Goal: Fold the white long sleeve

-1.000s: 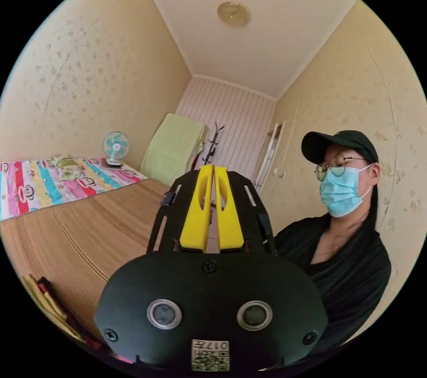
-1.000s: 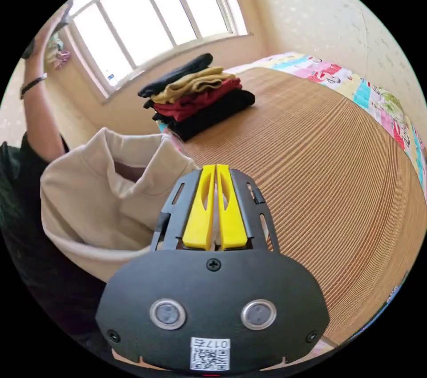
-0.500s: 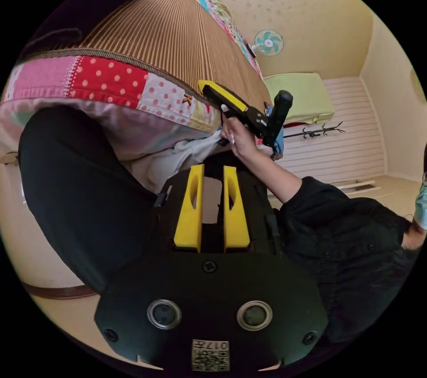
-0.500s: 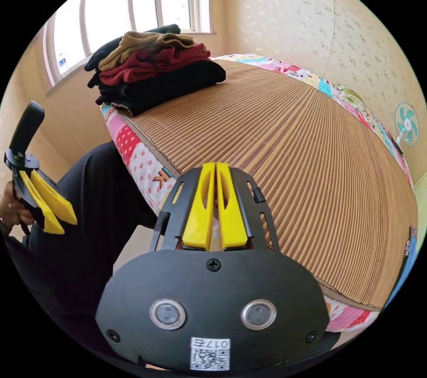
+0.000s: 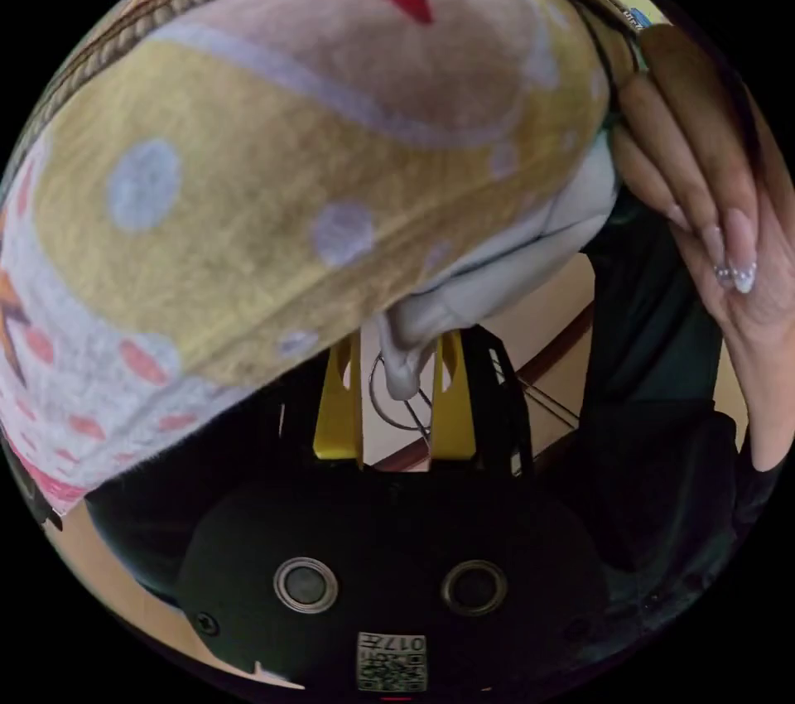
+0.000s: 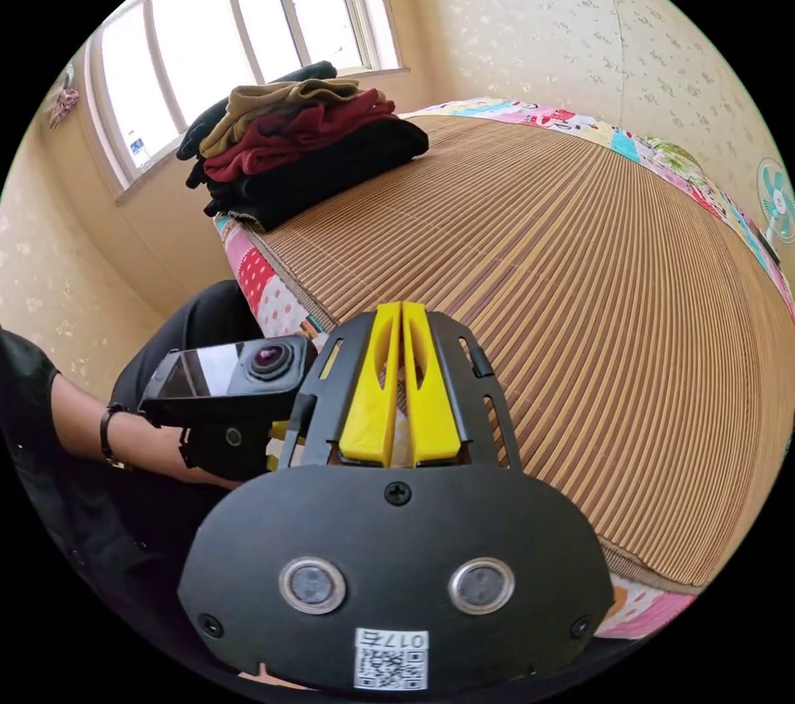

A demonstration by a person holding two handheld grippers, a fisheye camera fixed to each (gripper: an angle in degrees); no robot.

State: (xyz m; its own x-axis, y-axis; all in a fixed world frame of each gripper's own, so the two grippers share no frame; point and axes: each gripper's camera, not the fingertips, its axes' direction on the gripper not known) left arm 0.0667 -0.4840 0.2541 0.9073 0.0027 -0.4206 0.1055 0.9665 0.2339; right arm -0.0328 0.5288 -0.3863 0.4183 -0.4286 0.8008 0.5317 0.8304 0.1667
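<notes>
In the left gripper view the white long sleeve (image 5: 513, 265) hangs bunched below the bed's quilt edge (image 5: 248, 182). One fold of it drops between the yellow jaws of my left gripper (image 5: 399, 360), which stand apart and open. A thin wire loop (image 5: 383, 406) shows behind that fold. A person's hand (image 5: 712, 224) is at the right, beside the cloth. In the right gripper view my right gripper (image 6: 402, 323) is shut, with nothing seen between its jaws, pointing over the bamboo mat (image 6: 580, 282). The left gripper's camera body (image 6: 240, 373) sits low at its left, held by a hand (image 6: 178, 455).
A stack of folded dark, red and tan clothes (image 6: 306, 141) lies on the mat's corner below the window (image 6: 232, 33). A patchwork quilt (image 6: 273, 298) wraps the bed's edge. A small fan (image 6: 778, 199) stands far right. The person's dark clothing (image 5: 654, 439) is close by.
The left gripper has gone down under the bed's edge, right up to the quilt, and the white cloth now hangs between its open jaws. The right gripper stays shut over the mat.
</notes>
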